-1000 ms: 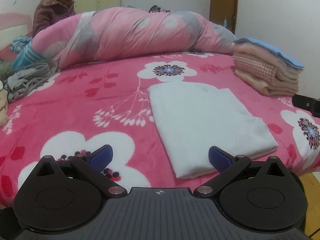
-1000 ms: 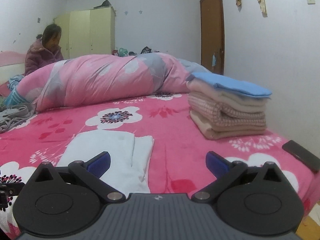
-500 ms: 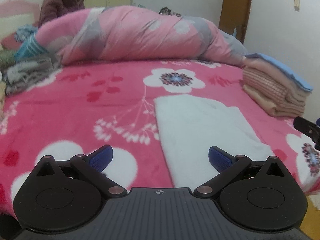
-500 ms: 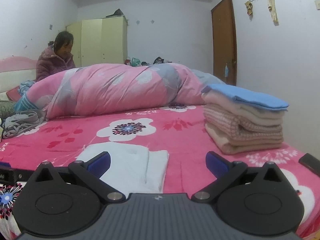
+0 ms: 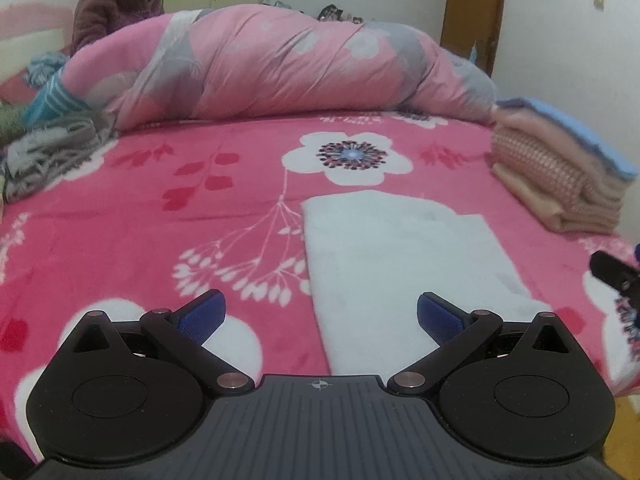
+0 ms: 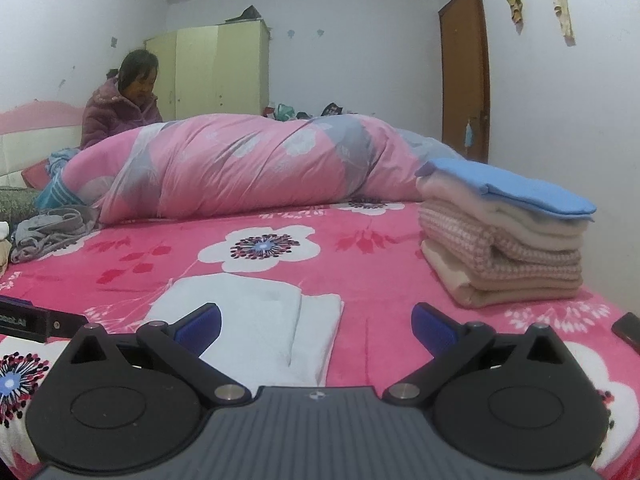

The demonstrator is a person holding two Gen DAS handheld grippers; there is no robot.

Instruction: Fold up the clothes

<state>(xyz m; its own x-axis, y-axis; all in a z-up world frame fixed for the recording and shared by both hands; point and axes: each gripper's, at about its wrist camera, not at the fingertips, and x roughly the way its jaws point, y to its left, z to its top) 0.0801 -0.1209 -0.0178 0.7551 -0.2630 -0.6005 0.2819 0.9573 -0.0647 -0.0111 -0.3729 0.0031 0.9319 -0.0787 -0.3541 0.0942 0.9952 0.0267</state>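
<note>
White garment [image 5: 404,264] lies folded flat on the pink bed [image 5: 160,216], my left gripper [image 5: 318,314] and right gripper [image 6: 314,322] both wide, empty; careless pinch could catch one layer, undoing fold.

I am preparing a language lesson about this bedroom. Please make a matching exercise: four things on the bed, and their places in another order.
Things:
1. white folded cloth
2. stack of folded pink and beige blankets
3. rolled pink and grey quilt
4. crumpled grey garment

Places:
A. far across the bed
B. right edge
C. left edge
D. near, in front of both open grippers

Pairs: 1-D, 2-B, 3-A, 4-C
</note>
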